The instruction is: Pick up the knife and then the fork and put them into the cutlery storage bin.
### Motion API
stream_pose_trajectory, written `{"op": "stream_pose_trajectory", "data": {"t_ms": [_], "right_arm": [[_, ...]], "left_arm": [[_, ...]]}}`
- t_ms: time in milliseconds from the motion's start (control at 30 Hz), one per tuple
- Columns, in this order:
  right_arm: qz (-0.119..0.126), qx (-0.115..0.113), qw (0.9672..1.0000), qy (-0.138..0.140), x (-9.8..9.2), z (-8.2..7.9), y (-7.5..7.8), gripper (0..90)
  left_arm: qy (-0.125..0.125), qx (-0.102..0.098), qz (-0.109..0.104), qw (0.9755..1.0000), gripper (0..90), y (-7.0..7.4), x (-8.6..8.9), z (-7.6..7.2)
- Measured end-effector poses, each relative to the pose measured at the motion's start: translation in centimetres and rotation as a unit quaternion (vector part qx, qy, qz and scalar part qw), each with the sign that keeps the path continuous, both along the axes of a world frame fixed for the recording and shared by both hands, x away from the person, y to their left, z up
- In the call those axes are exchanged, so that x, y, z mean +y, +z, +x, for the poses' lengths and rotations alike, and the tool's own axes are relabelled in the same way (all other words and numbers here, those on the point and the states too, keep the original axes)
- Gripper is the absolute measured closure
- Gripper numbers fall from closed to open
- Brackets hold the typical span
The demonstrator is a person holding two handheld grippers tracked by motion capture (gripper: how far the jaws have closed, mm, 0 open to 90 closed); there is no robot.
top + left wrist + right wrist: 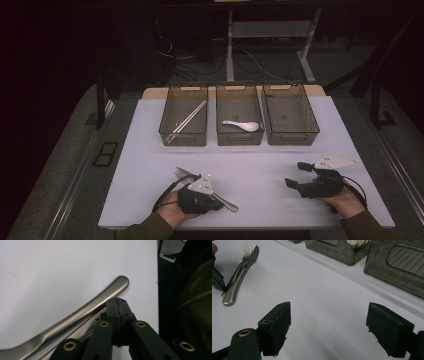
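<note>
Near the front edge of the table (150, 150), we have our left gripper (216, 200) lowered beside a fork (184, 174) and a knife (75, 315) lying together. Its jaws are pressed flat against each other with nothing between them. In the left gripper view, the knife handle lies just beside and past the closed tips, the fork handle partly under them. The pair's long axis runs from the tines at far left to the handle ends at near right, so we judge the jaws must open before straddling a handle.

Our right gripper (296, 174) rests well apart with jaws spread wide and empty, so the left is much nearer.

From the right gripper view we see both utensils side by side; the high view adds three bins (291, 131), holding chopsticks (186, 121) and a white spoon (242, 125).
</note>
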State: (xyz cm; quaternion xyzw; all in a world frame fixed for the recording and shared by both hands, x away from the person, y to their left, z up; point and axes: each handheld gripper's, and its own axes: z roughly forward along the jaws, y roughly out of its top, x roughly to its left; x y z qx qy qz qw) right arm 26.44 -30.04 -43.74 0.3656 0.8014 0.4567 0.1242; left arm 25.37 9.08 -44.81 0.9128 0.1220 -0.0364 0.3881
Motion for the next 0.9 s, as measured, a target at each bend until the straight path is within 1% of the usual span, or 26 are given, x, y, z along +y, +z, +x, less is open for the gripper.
{"op": "stream_pose_trajectory", "data": {"t_ms": [33, 133, 167, 233, 300, 333, 500, 667, 800, 833, 867, 900], "right_arm": [[0.0, 0.0, 1.0, -0.001, 0.0, 0.0, 0.0, 19.7], [0.0, 0.0, 1.0, -0.001, 0.0, 0.0, 0.0, 19.7], [0.0, 0.001, 1.0, -0.001, 0.0, 0.0, 0.0, 19.7], [0.0, 0.001, 1.0, -0.001, 0.0, 0.0, 0.0, 19.6], [0.0, 0.001, 1.0, -0.001, 0.0, 0.0, 0.0, 19.6], [0.0, 0.0, 1.0, 0.001, 0.0, 0.0, 0.0, 19.7], [0.001, 0.003, 1.0, 0.0, 0.1, 0.0, 0.0, 19.6], [0.003, 0.004, 1.0, -0.001, 0.1, 0.0, 0.0, 19.6], [0.004, 0.005, 1.0, 0.0, 0.1, 0.0, 0.0, 19.7], [0.003, 0.005, 1.0, 0.001, 0.1, 0.0, 0.0, 19.7], [0.004, 0.005, 1.0, 0.001, 0.1, 0.0, 0.0, 19.7], [0.004, 0.005, 1.0, 0.001, 0.1, 0.0, 0.0, 19.7]], "left_arm": [[0.004, 0.002, -0.003, 1.0, 89.1, 0.0, -0.1, 0.0], [0.006, -0.002, -0.005, 1.0, 89.0, 0.1, -0.1, 0.4], [0.009, 0.0, -0.01, 0.9999, 89.1, 0.1, -0.1, 0.4], [0.016, -0.003, -0.013, 0.9998, 89.0, 0.2, 0.0, 0.6], [0.02, 0.0, -0.026, 0.9994, 89.0, 0.4, 0.1, 0.9], [0.021, 0.0, -0.028, 0.9994, 89.0, 0.5, 0.1, 1.0], [0.012, -0.009, -0.008, 0.9998, 89.1, 0.2, -0.5, 1.1], [0.009, -0.018, -0.004, 0.9998, 89.1, 0.1, -0.9, 1.4], [0.024, -0.016, -0.014, 0.9995, 89.1, 0.0, -1.4, 1.5], [0.021, -0.02, -0.011, 0.9995, 89.1, 0.0, -1.5, 1.7], [0.026, -0.02, -0.013, 0.9994, 89.1, 0.0, -1.7, 1.8], [0.025, -0.024, -0.011, 0.9993, 89.1, 0.0, -1.8, 1.9]]}}
